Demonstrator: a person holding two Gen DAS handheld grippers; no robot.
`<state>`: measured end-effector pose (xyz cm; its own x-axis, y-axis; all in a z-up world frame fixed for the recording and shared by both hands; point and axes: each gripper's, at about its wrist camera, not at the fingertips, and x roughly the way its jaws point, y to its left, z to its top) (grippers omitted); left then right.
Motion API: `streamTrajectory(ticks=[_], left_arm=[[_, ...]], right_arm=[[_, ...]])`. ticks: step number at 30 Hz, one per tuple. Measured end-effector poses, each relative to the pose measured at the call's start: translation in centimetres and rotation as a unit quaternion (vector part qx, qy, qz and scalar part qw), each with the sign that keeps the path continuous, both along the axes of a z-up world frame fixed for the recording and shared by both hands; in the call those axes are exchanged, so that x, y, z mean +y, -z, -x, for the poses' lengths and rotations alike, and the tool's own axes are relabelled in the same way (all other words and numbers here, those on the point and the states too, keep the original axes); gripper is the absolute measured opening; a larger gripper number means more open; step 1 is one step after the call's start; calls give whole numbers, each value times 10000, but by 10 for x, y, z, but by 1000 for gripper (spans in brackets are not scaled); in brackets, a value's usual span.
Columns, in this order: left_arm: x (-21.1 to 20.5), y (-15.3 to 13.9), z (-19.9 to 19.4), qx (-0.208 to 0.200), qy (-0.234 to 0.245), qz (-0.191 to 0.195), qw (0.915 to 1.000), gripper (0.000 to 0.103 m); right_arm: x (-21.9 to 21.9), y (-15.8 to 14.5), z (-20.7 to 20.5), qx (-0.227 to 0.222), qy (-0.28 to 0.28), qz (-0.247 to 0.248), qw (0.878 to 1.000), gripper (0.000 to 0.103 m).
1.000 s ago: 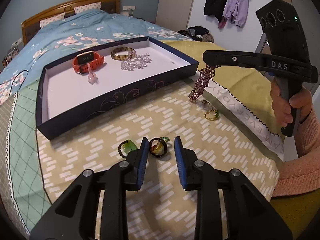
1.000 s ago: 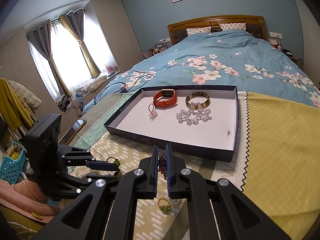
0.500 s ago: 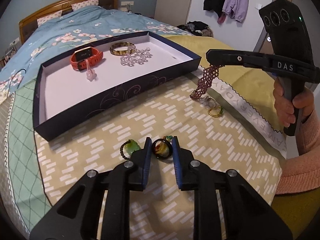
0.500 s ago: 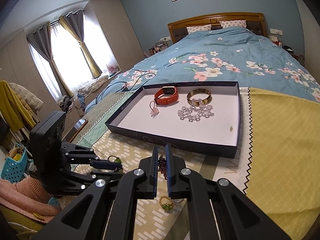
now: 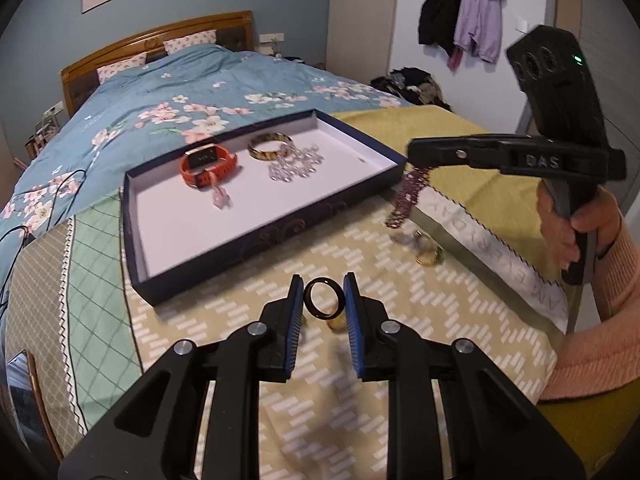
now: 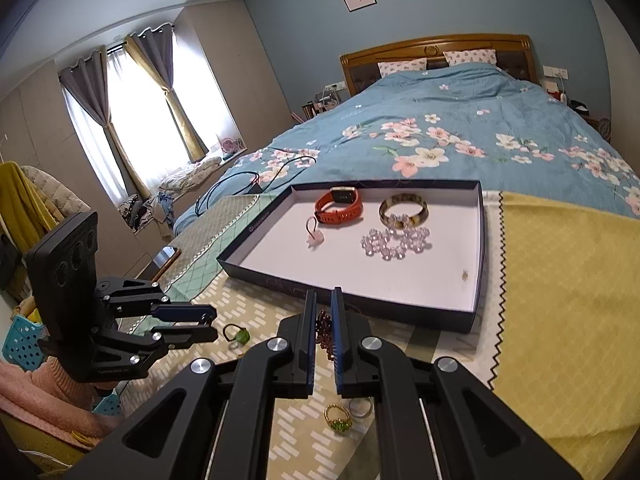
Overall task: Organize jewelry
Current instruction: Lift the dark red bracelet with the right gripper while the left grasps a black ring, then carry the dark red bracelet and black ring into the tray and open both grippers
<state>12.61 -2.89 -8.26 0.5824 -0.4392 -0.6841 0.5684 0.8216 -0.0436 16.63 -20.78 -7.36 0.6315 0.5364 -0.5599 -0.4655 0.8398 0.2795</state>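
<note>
Four pieces already lay in the tray (image 6: 478, 248). The left tongs (image 5: 323, 300) pinched a dark ring (image 5: 324, 298); the right tongs (image 6: 322, 322) gripped a beaded bracelet (image 6: 325, 334) (some rings (image 6: 339, 416) remained on the bed).

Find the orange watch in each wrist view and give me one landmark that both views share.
Left wrist: orange watch lies in the tray's far left part, left of the bangle.
Right wrist: orange watch lies at the tray's far side, again left of the bangle.
Shared landmark: the dark blue tray.

Left tool (image 5: 323, 300) closed on dark ring (image 5: 324, 298), lifted off bedspread.
</note>
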Motion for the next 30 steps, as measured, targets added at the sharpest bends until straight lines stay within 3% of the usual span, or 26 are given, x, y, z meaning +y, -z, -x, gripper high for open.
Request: streamTrajectory(ticks=[6, 15, 30], left_arm=[[7, -15, -13, -137, -182, 135, 9996, 21], [4, -26, -46, -231, -347, 9, 9991, 21], [-4, -12, -103, -48, -513, -272, 9983, 21]], right_arm=[[3, -16, -6, -225, -40, 1, 9997, 6], [13, -34, -32, -463, -125, 5, 9989, 6], [28, -24, -85, -261, -155, -83, 9995, 6]])
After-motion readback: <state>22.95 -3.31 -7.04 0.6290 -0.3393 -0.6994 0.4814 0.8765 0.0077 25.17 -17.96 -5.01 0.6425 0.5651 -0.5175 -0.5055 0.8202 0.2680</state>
